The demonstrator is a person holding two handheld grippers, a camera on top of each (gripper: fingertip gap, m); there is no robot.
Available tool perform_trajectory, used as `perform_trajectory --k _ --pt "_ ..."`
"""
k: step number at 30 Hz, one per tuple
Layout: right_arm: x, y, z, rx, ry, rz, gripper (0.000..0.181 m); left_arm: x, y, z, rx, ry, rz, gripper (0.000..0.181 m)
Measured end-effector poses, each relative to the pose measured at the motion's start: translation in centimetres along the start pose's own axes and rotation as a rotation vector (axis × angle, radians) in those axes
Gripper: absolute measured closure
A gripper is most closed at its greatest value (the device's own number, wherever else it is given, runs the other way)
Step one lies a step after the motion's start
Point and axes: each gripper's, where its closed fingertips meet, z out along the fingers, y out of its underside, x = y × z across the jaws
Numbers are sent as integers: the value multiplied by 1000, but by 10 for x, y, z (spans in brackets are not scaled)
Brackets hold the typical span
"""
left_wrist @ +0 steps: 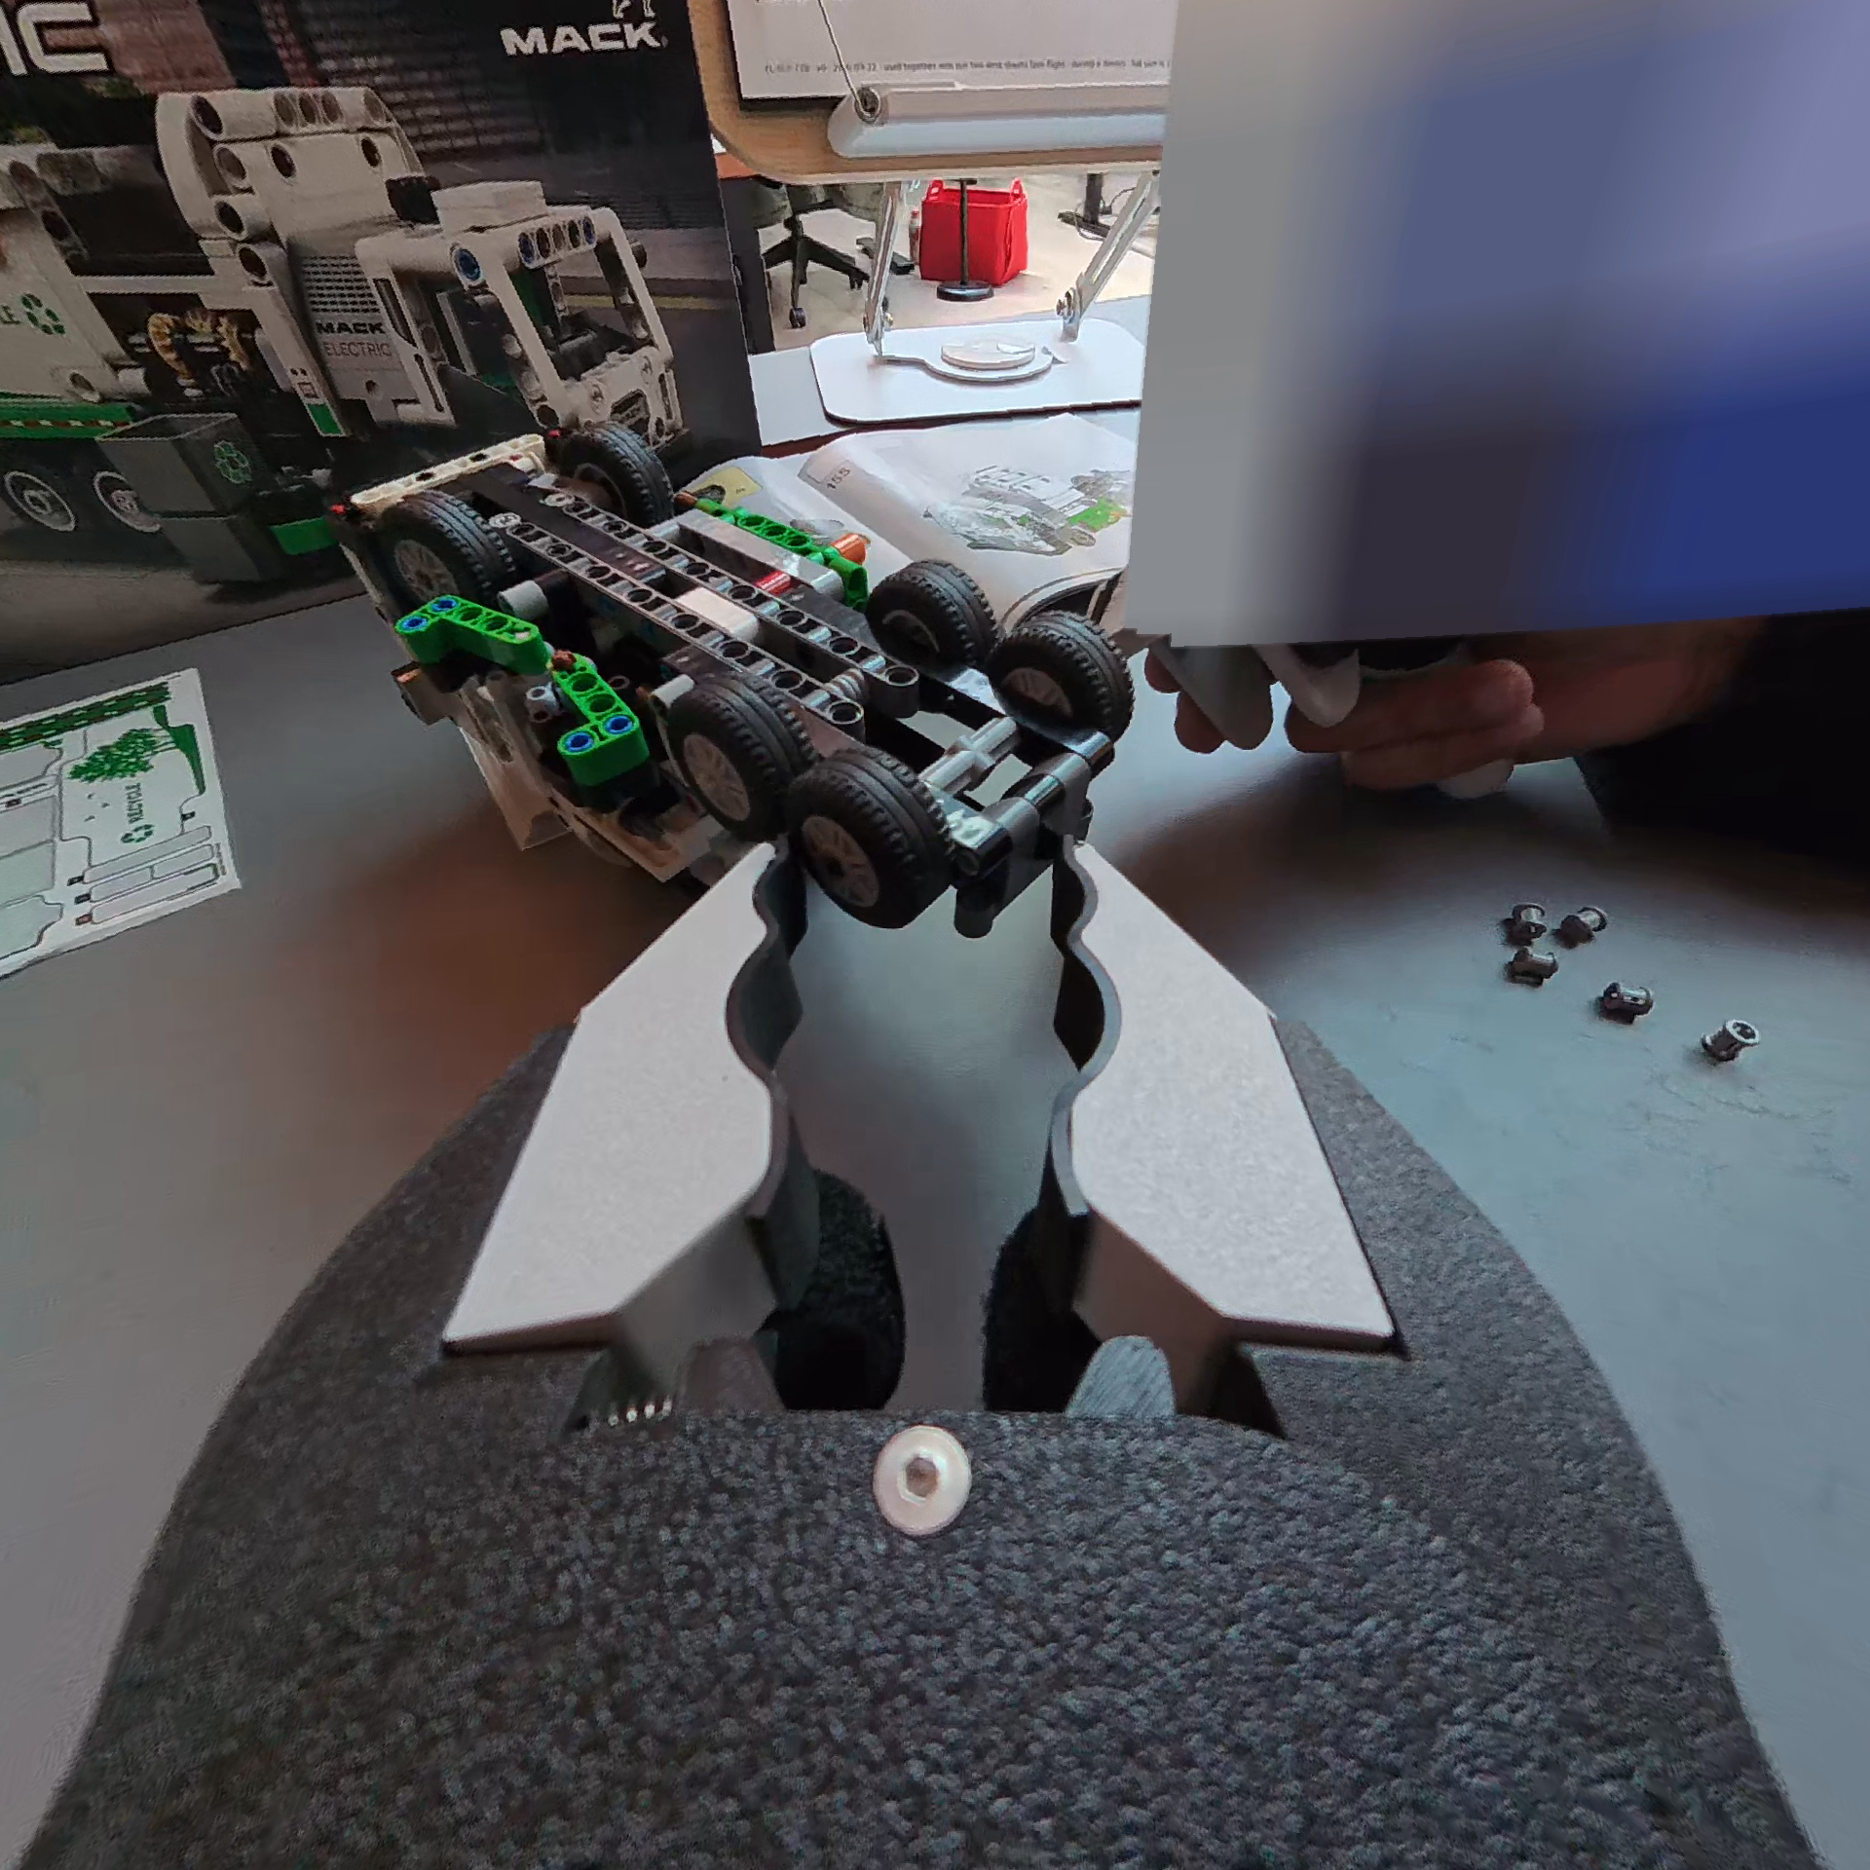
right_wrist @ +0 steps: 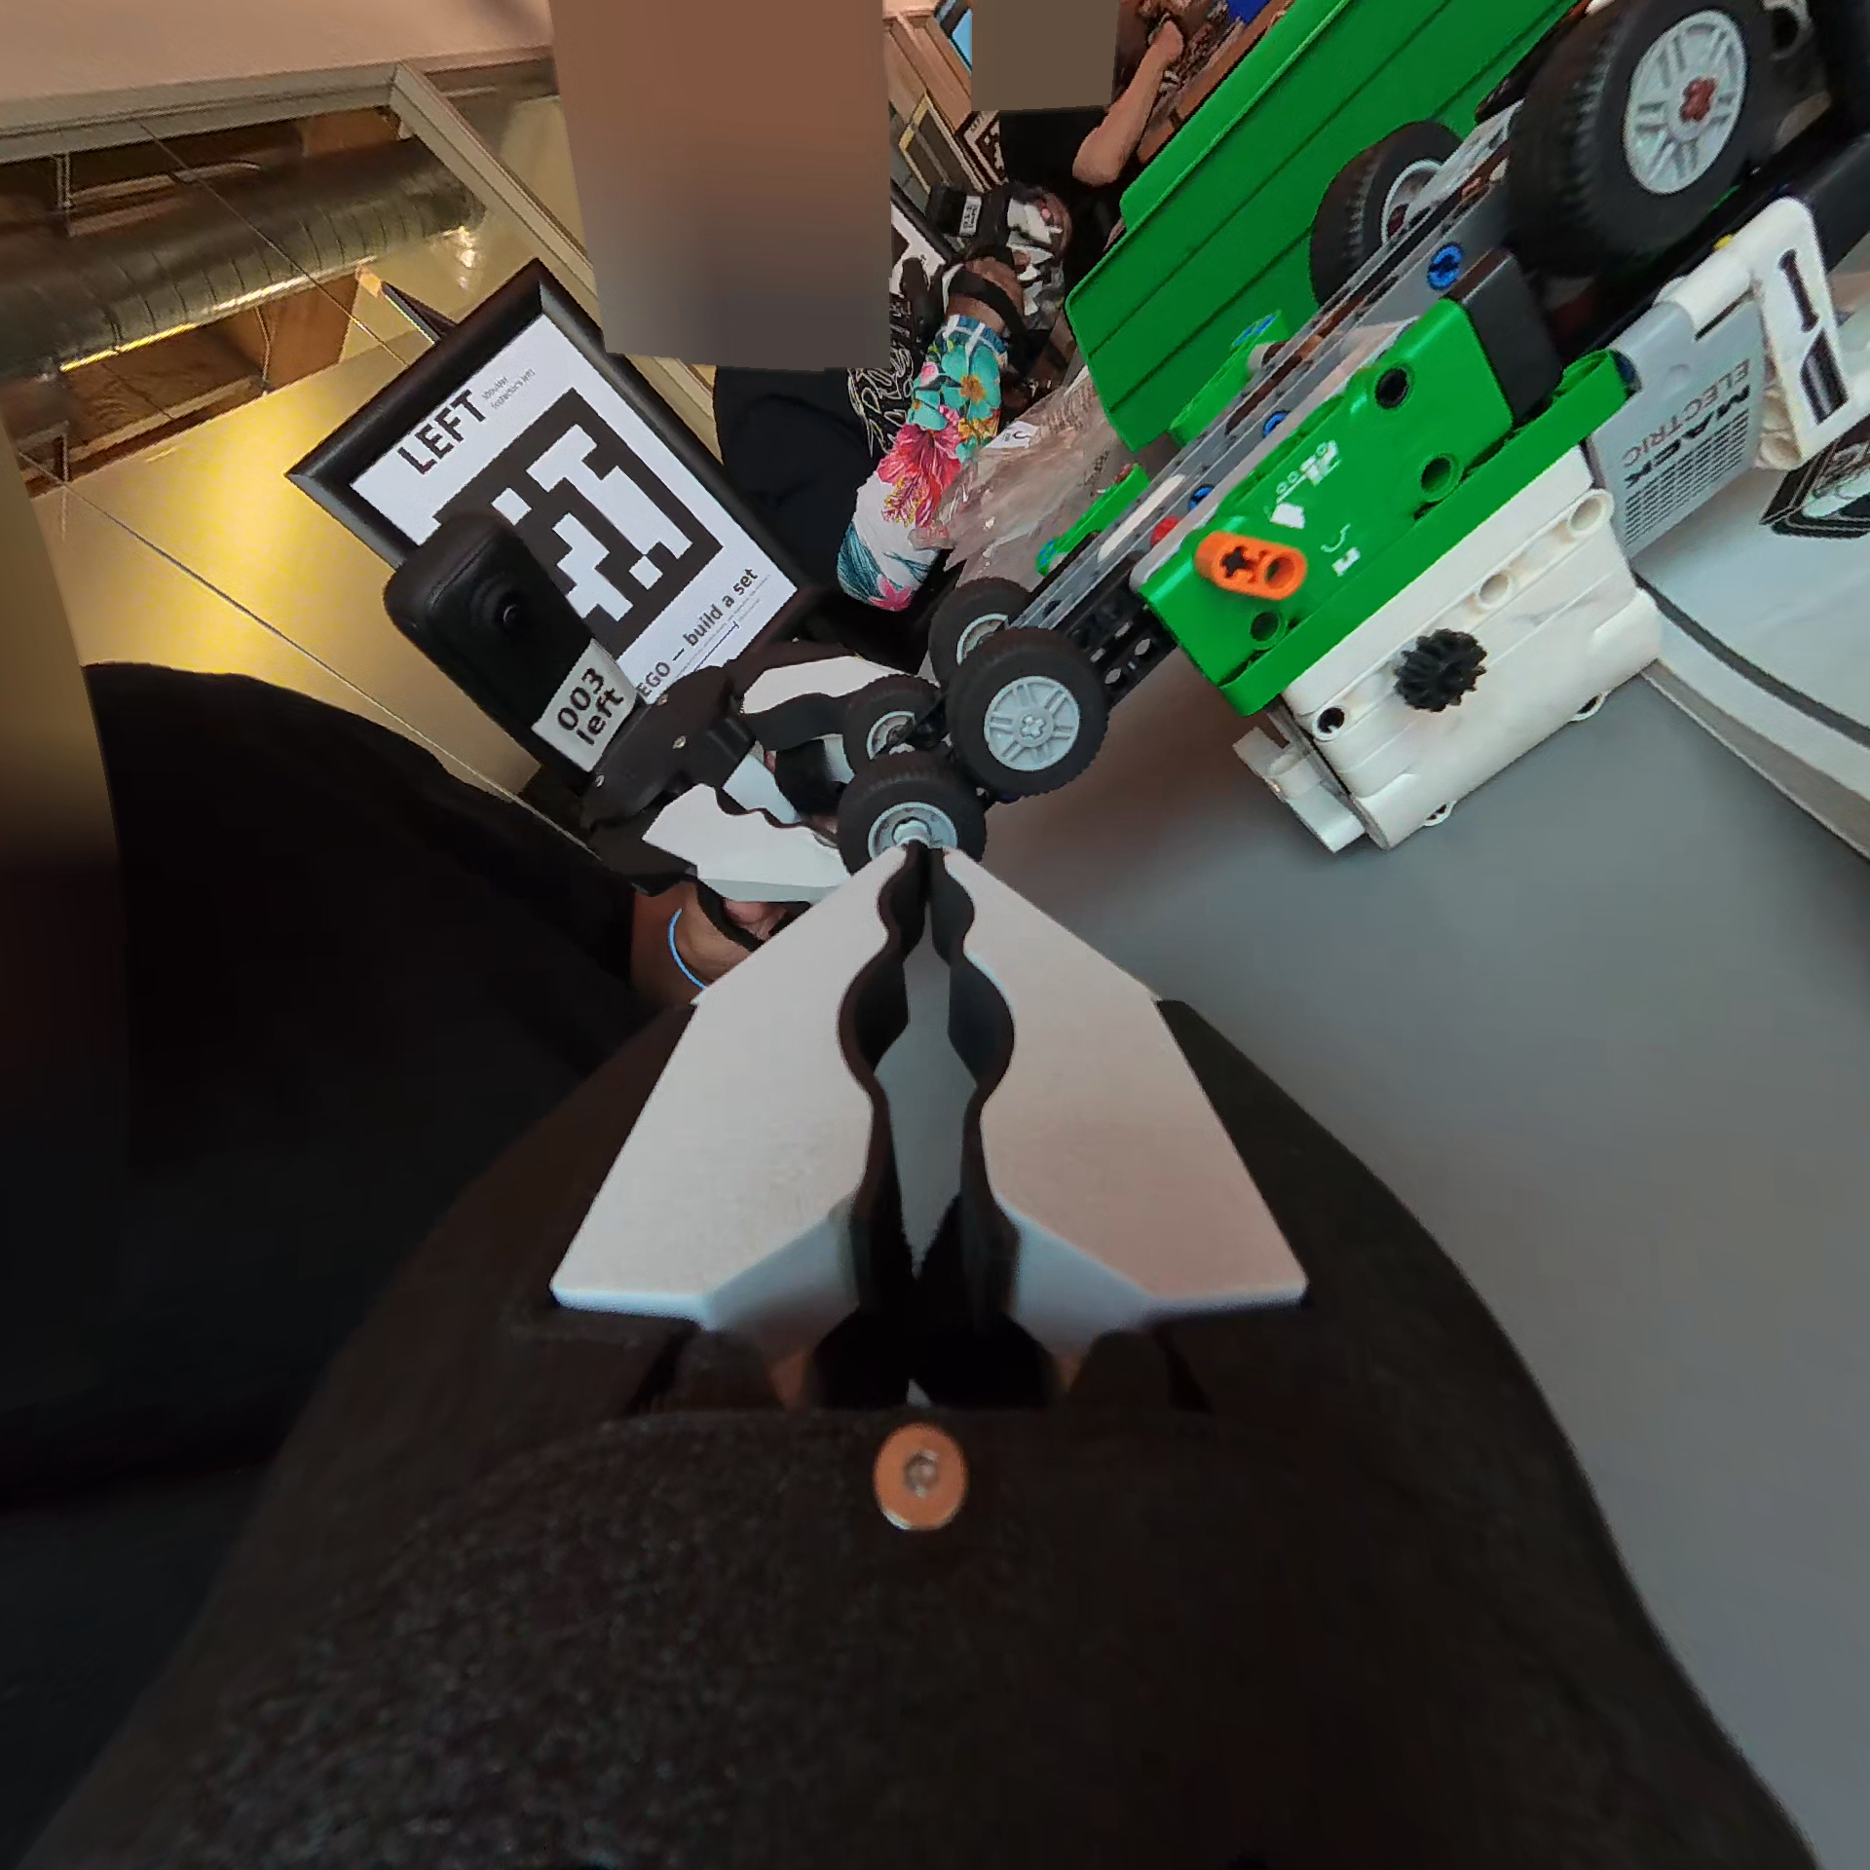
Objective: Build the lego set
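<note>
The Lego truck lies wheels-up on the grey table; it also shows in the right wrist view. My left gripper is closed around the truck's rear end, with a rear wheel and the black rear frame between its fingers. It also shows in the right wrist view. My right gripper is nearly shut, its tips pinching a small grey pin against the hub of a rear wheel. Its fingers show beside that wheel.
Several loose grey pins lie on the table to the right. The set's box stands behind the truck, with an open instruction booklet and a stand's base. A sticker sheet lies left. A framed sign stands nearby. The tips of one gripper are about 5 cm away from the tips of the other.
</note>
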Motion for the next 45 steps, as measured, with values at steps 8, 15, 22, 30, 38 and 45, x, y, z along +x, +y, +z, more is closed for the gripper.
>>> perform_trajectory --k 8,15,22,30,38,45 --pt "-1 1 3 -5 0 1 181 0 2 2 -16 -51 56 132" --pt "-2 3 4 -12 -13 17 181 0 3 3 -23 -67 71 130" --pt "-1 -1 -5 1 24 -33 181 2 1 2 -13 -37 47 133" --pt "5 -3 -11 -7 76 -63 173 4 1 2 -7 -28 59 137" --pt "-6 -18 -47 -17 295 -240 157 52 -7 8 45 108 231 147" --pt "7 -13 -56 -13 582 -391 143 39 -14 8 71 73 173 137"
